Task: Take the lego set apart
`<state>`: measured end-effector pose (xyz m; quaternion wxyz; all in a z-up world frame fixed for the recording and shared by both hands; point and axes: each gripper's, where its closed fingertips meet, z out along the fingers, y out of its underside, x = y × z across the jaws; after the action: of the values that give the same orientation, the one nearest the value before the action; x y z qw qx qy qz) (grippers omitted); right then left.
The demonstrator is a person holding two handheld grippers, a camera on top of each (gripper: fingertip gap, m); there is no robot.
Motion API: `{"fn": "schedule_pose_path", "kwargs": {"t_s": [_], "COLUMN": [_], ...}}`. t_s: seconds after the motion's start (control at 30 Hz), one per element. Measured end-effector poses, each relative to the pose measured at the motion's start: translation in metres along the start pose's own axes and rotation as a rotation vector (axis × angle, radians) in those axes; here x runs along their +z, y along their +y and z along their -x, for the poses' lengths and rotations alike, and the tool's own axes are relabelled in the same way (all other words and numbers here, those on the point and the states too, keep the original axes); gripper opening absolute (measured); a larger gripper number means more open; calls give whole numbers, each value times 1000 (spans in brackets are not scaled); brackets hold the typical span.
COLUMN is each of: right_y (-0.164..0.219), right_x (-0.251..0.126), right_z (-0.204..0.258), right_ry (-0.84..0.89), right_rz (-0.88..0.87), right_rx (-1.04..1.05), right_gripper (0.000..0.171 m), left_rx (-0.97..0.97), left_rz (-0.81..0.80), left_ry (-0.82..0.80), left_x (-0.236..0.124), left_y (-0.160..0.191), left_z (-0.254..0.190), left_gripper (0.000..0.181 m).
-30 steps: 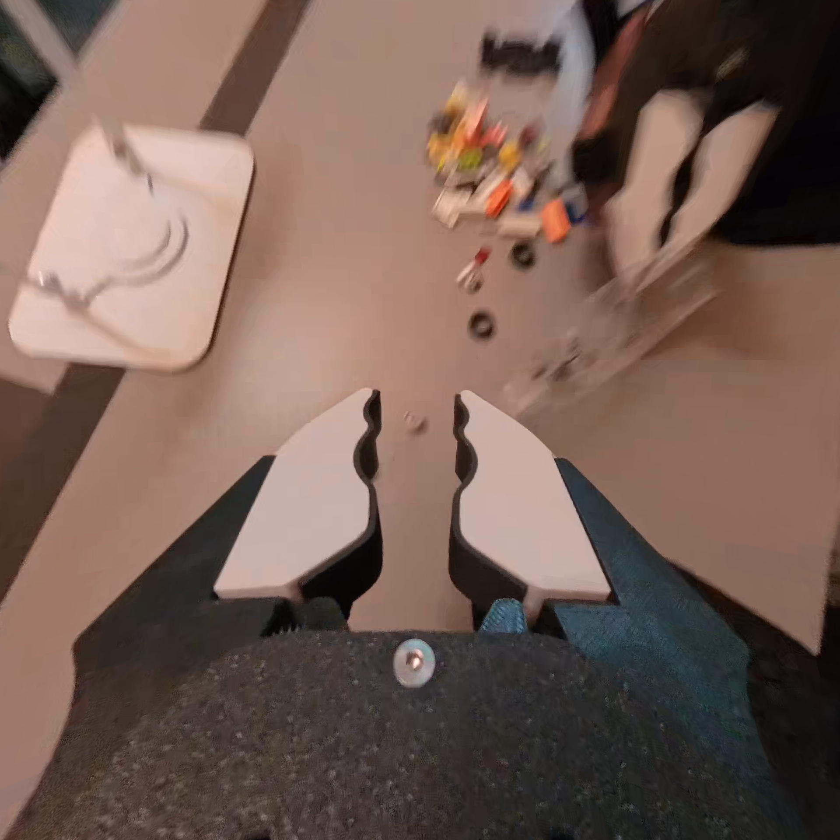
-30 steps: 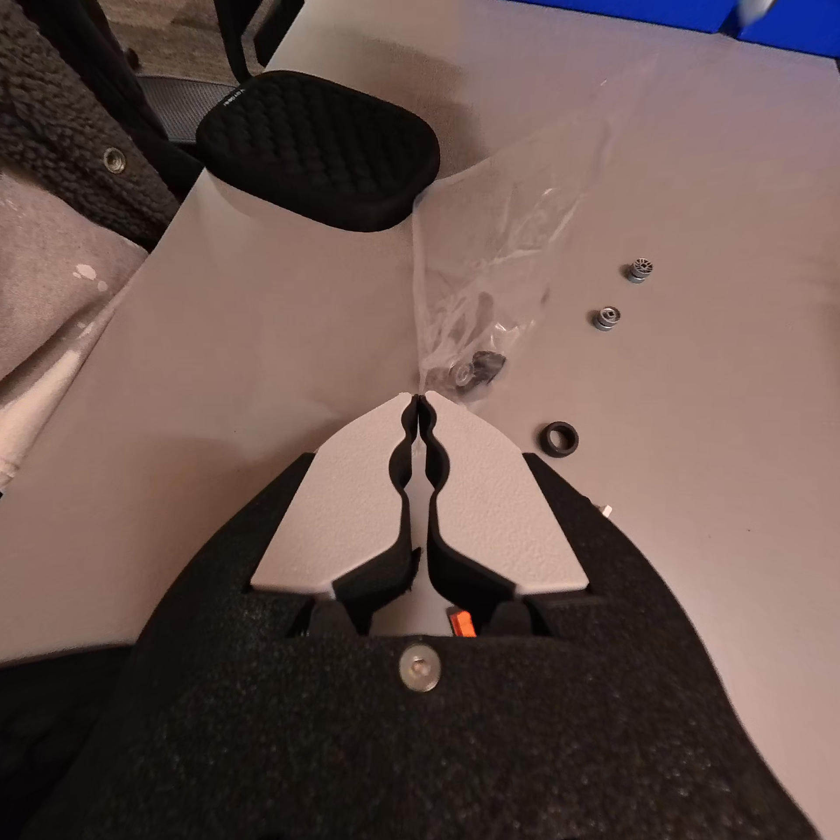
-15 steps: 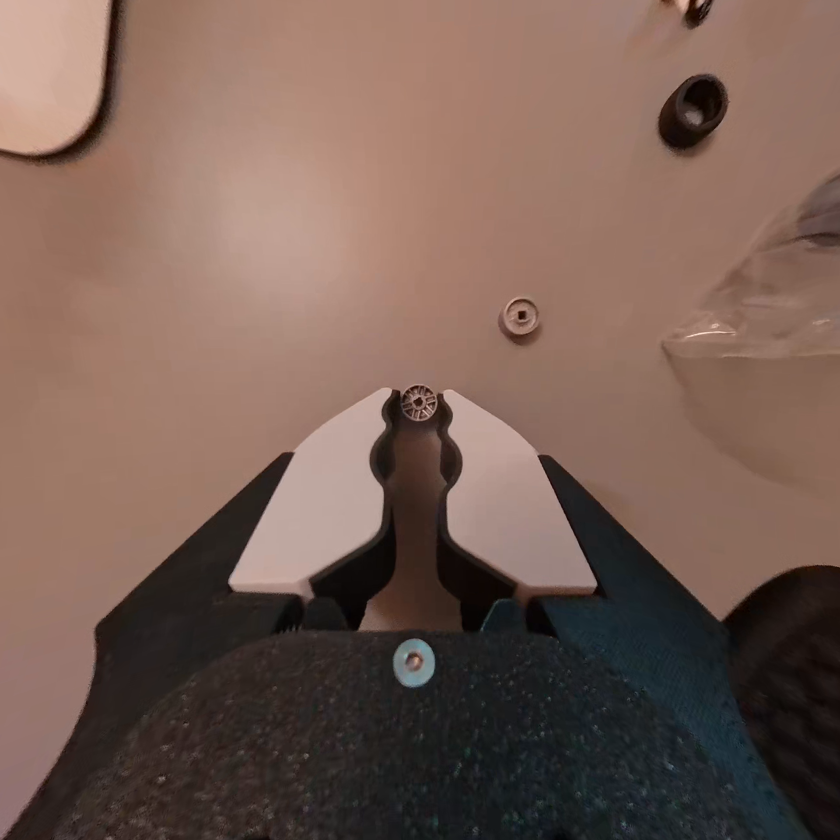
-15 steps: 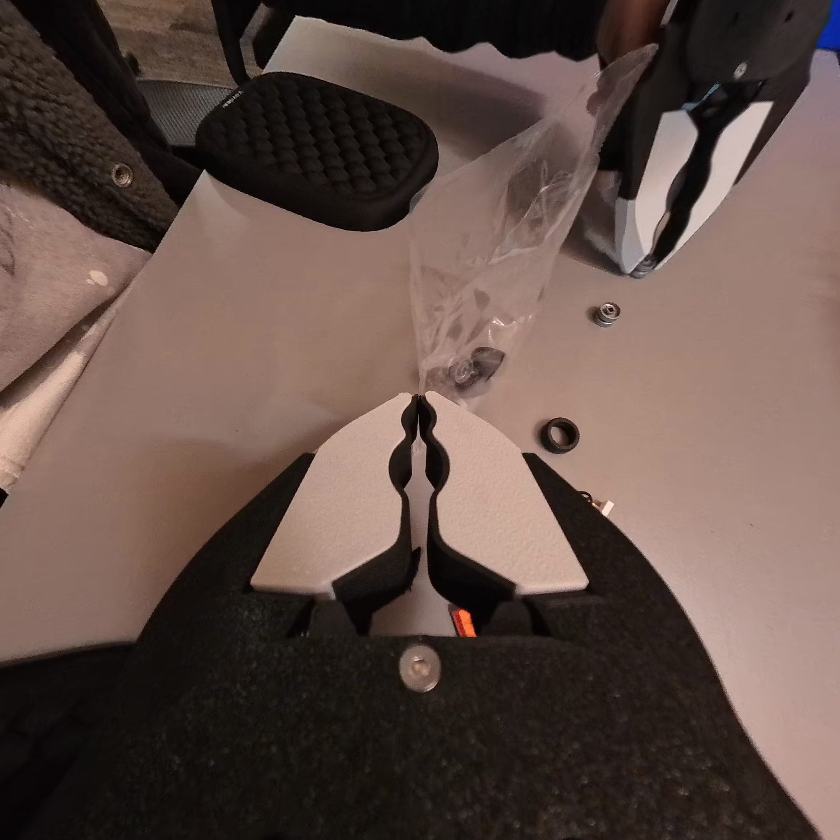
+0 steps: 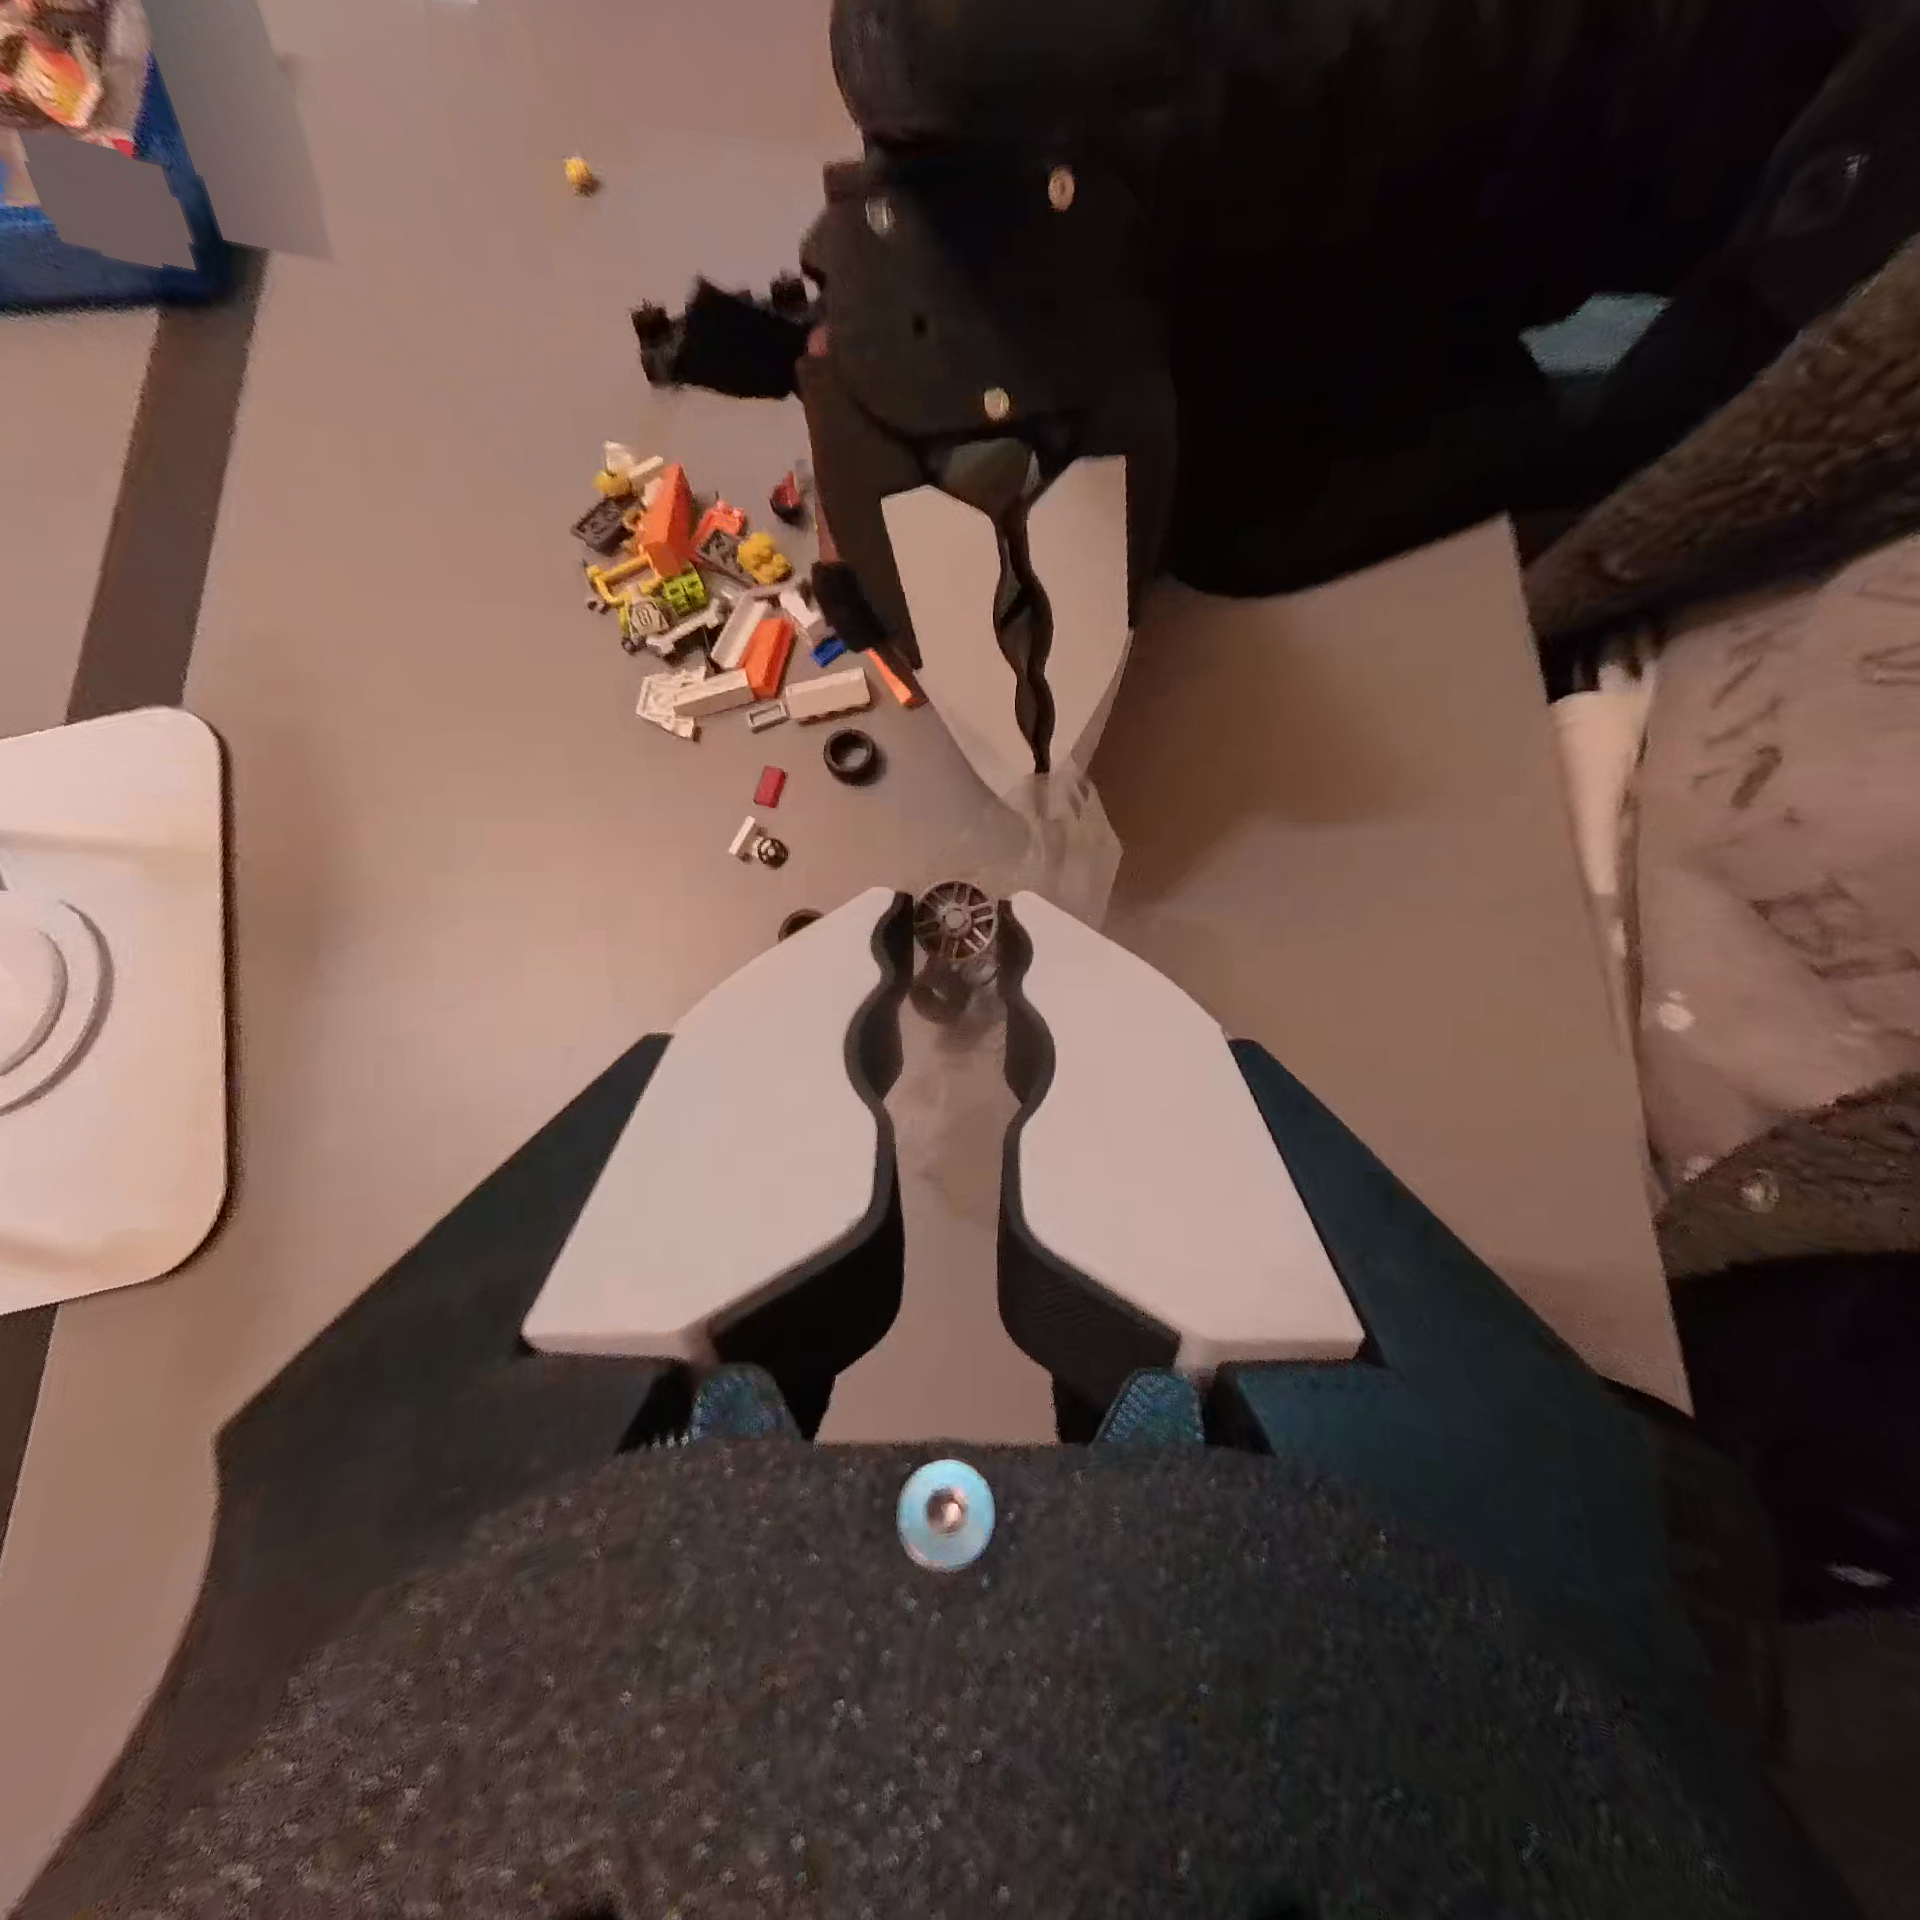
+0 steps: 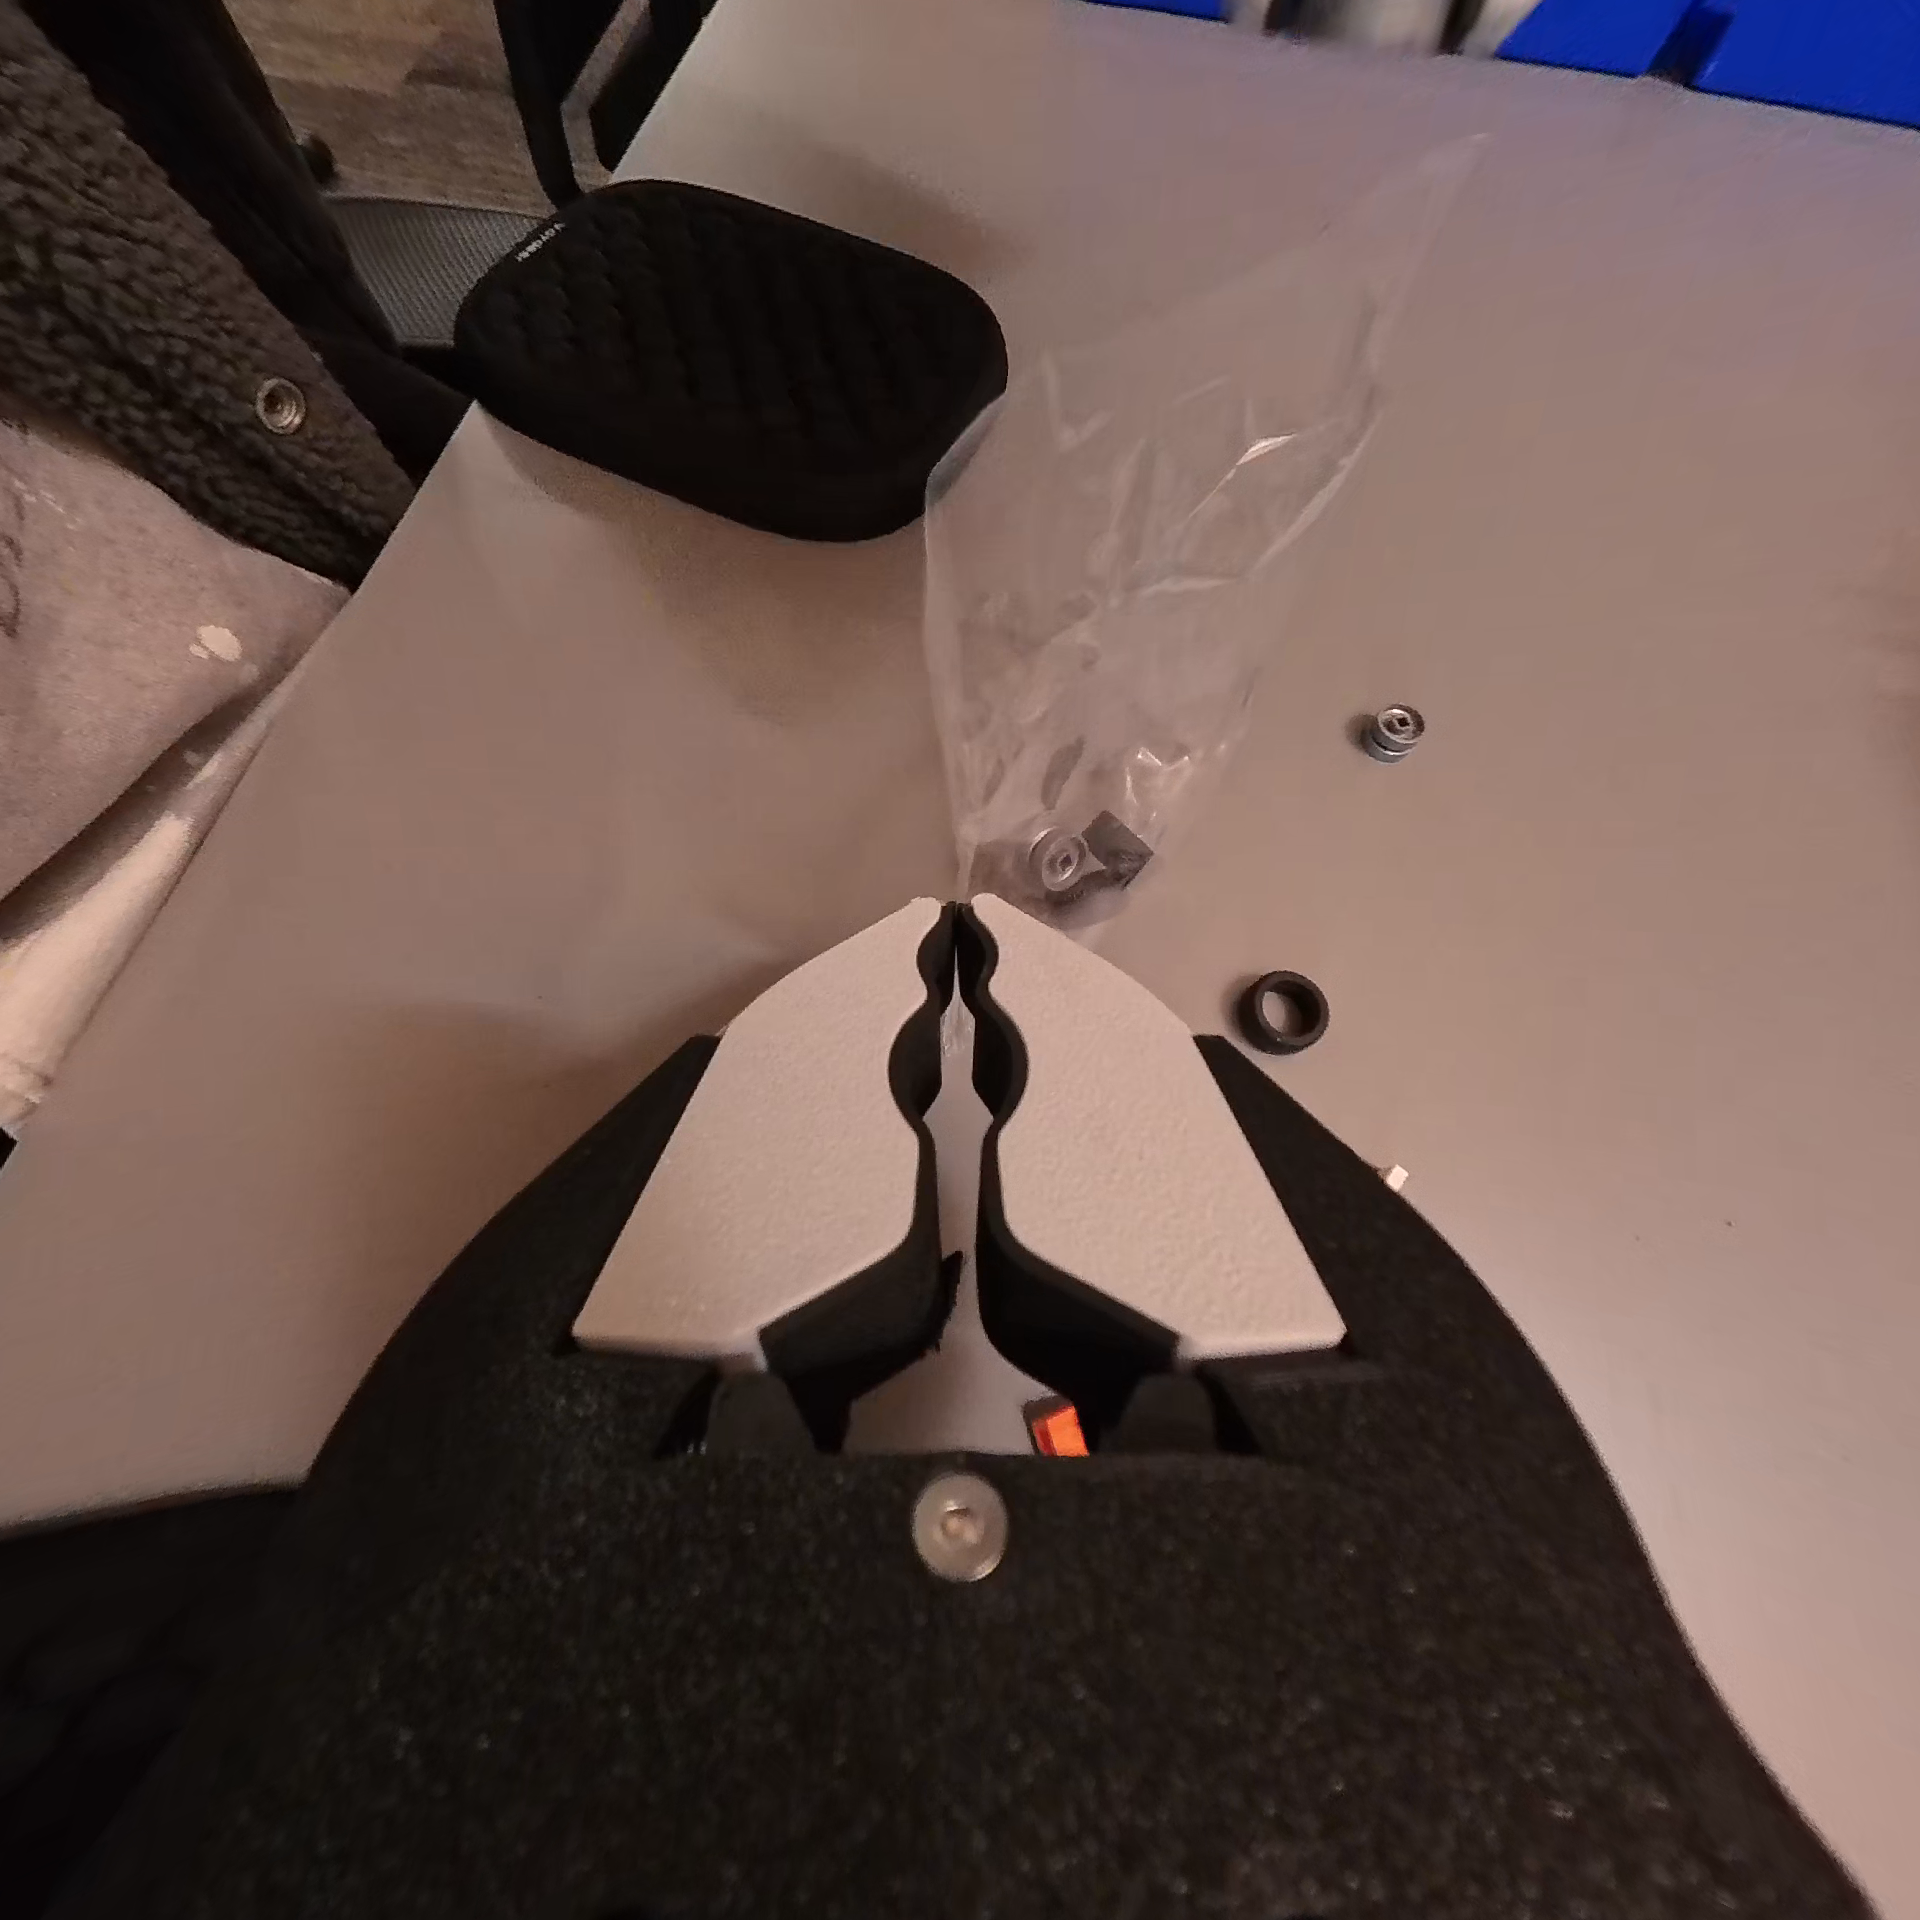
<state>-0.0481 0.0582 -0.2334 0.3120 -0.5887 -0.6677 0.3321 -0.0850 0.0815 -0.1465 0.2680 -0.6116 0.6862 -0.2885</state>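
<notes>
Grey spoked wheel hub (image 5: 956, 924) pinched between the tips of the left gripper (image 5: 954, 928), above mid-tabletop (image 5: 436, 790). Clear plastic bag (image 6: 1153, 582) clamped at its corner by the right gripper (image 6: 957, 914). Loose brick pile (image 5: 717, 613) farther toward the far edge, black tyre (image 6: 1288, 1012) and another grey hub (image 6: 1391, 734) lying beside the bag.

A wheel (image 5: 956, 920) is held between the left gripper's (image 5: 954, 925) tips, above the worktop (image 5: 436, 623). A bag (image 6: 1143, 582) is pinched at its corner by the right gripper (image 6: 958, 914), with small parts inside. A hub (image 6: 1390, 736) and a tyre (image 6: 1288, 1012) are found right of the bag. A brick pile (image 5: 717, 613) is seen beyond the wheel, a pad (image 6: 727, 353) behind the bag.
</notes>
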Motion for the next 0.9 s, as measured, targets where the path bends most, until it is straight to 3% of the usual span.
{"fn": "schedule_pose_path", "kwargs": {"t_s": [0.13, 0.37, 0.47, 0.57, 0.67, 0.83, 0.9], "right_y": [0, -1, -1, -2, -2, -2, -2], "right_x": [0, -1, -1, -1, -1, -2, -2], "right_z": [0, 0, 2, 2, 2, 2, 2], "right_ry": [0, -5, -10, -14, -16, -18, -17], "right_rz": [0, -5, -3, -2, -4, -6, -5], "right_rx": [0, 1, -1, -2, 1, 4, 4], "right_gripper": [0, 0, 0, 0, 0, 0, 0], "left_rx": [-11, -65, -167, -257, -246, -239, -223], "left_rz": [68, -96, -16, 152, 232, 259, 269], "left_ry": [-13, -107, -199, -166, -114, -90, -93], "left_x": [13, -18, -22, 0, 27, 55, 60], "left_y": [14, 13, 55, 112, 141, 151, 152], "left_z": [3, 31, 69, 81, 77, 79, 81], "left_gripper": [28, 27, 27, 35, 35, 35, 25]}}
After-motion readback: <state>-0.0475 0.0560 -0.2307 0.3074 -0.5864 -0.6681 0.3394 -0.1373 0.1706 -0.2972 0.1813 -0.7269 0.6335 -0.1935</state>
